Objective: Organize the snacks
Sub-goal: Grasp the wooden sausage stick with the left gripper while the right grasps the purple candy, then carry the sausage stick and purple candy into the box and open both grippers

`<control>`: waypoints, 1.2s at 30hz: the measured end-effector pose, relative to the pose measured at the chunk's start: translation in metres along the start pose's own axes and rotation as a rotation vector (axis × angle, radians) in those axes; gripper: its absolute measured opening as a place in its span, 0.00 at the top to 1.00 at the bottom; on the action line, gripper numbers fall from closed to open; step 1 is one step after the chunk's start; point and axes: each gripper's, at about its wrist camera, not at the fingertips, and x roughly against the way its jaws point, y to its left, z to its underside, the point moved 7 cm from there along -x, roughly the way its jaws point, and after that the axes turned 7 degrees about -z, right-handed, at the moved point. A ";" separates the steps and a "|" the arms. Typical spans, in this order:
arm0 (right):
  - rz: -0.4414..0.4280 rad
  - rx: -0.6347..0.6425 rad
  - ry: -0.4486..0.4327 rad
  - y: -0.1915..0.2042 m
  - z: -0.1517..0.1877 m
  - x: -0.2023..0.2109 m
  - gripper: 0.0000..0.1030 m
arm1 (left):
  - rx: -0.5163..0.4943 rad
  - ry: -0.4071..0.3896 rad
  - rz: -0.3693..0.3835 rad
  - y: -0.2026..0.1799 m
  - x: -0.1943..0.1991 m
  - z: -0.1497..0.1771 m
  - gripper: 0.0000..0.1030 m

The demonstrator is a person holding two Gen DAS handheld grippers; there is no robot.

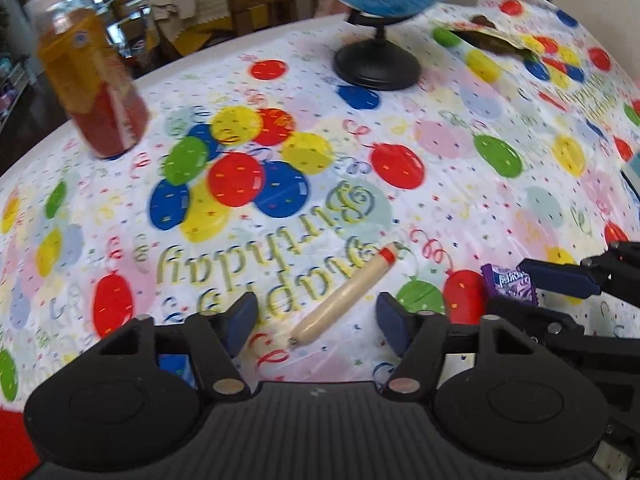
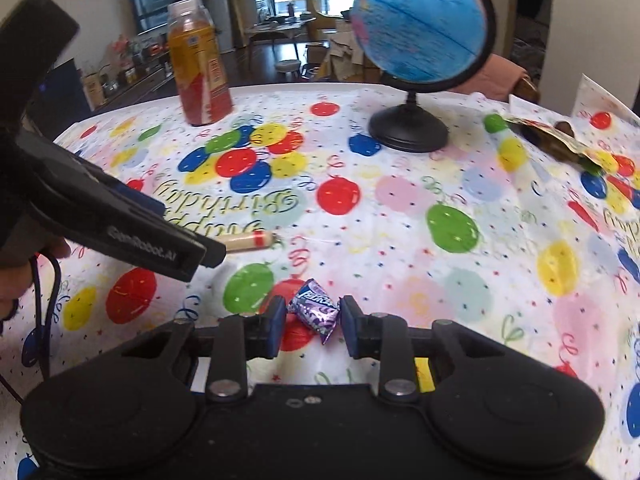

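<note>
Candy first: your right tongs [image 2: 313, 320] have both pads pressed on the small purple wrapped candy [image 2: 314, 312], which sits low over the balloon-print cloth on the surface [image 2: 400, 216], near its front edge. It looks nearly weightless, and the foil wrapper is likely slick and crinkly, so a grip across the fat middle, as you have it, suits it better than a pinch on the twisted ends, which would probably slide or tear. Light pressure should do; a hard squeeze could crush what is inside.

Your left tongs [image 1: 316, 318] stand about half open and hold nothing. The pale snack stick with the red band [image 1: 346, 292] lies flat on the cloth between the pads, slanted away toward the right, and neither pad touches it. It appears to be a firm, smooth, round tube, light, and apt to roll when nudged. Take it near the middle of its length, pads square across it, since a grip near the crimped end would likely let it swing.

The tall orange-and-red jar [image 2: 202, 68] stands far back on the left, well apart from both snacks.
</note>
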 end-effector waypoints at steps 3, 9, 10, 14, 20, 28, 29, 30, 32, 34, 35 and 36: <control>0.000 -0.019 -0.003 -0.002 0.001 0.000 0.73 | -0.020 -0.006 0.023 -0.005 -0.003 -0.001 0.40; 0.000 -0.048 -0.012 -0.005 0.000 0.002 0.73 | -0.044 -0.023 0.066 -0.013 -0.002 -0.006 0.61; 0.001 -0.053 -0.014 -0.006 0.000 0.002 0.73 | -0.045 -0.027 0.068 -0.014 -0.001 -0.006 0.70; 0.005 -0.065 -0.019 -0.007 -0.001 0.003 0.73 | -0.020 -0.013 0.081 -0.015 0.000 -0.006 0.80; 0.011 -0.079 -0.028 -0.008 -0.001 0.006 0.73 | 0.012 -0.008 0.091 -0.014 0.003 -0.002 0.90; 0.006 -0.083 -0.040 -0.003 -0.006 0.013 0.74 | 0.072 -0.003 0.089 -0.007 0.016 0.003 0.91; 0.006 -0.081 -0.041 -0.001 -0.007 0.014 0.74 | 0.085 0.002 0.085 -0.005 0.018 0.004 0.91; 0.006 -0.080 -0.042 0.000 -0.007 0.015 0.74 | 0.097 0.007 0.084 -0.003 0.020 0.005 0.91; 0.003 -0.077 -0.043 0.004 -0.009 0.019 0.74 | 0.118 0.012 0.082 0.002 0.027 0.008 0.91; 0.001 -0.071 -0.047 0.008 -0.010 0.025 0.75 | 0.144 0.019 0.078 0.007 0.036 0.011 0.91; -0.002 -0.067 -0.051 0.010 -0.011 0.028 0.75 | 0.159 0.022 0.075 0.010 0.040 0.013 0.91; -0.004 -0.064 -0.054 0.013 -0.012 0.031 0.75 | 0.171 0.022 0.071 0.013 0.045 0.015 0.91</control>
